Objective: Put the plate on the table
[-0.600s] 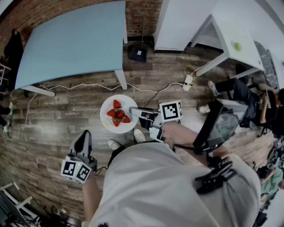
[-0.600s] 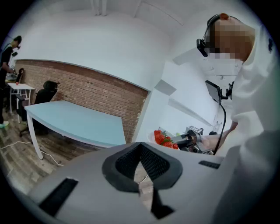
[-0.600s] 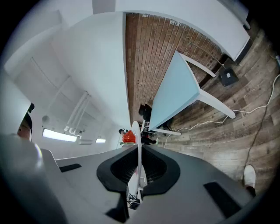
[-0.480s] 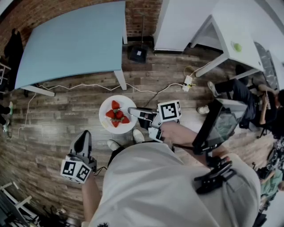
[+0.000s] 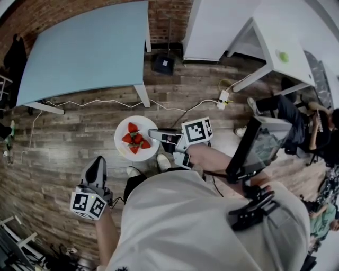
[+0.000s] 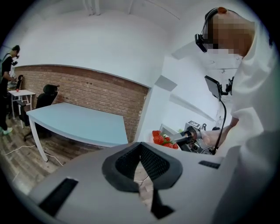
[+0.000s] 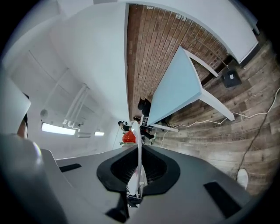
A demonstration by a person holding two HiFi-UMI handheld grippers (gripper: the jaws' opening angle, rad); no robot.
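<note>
A wide room here: wooden floor (image 5: 79,127), brick wall (image 5: 169,16) at the far end, and a big light-blue bench (image 5: 85,50) standing bare in front of it. And there's the plate (image 5: 119,143), white and round, carrying a cluster of red strawberries (image 5: 135,138). It's not on the bench at all; it's up in the air over the floorboards, just off the near corner leg (image 5: 143,94) of the bench. The right tool (image 5: 153,132) has it by the rim on the right-hand side, and the right gripper view settles it: jaws nearly together, pads pinching the thin edge of the plate, which runs straight up the middle of that view with one strawberry peeking over the top.

Down on the other side, the left tool (image 5: 97,165) hangs low beside the person's body, well apart from the plate. Its pads meet at the tips with nothing between them, only floor showing through the slit below.

Further out, a white cable (image 5: 95,101) snakes across the boards under the bench edge, a small black box (image 5: 164,63) sits by the wall, and a white bench (image 5: 275,42) with a little green object (image 5: 283,55) stands off to the right. A seated person (image 5: 296,108) is at the far right edge.
</note>
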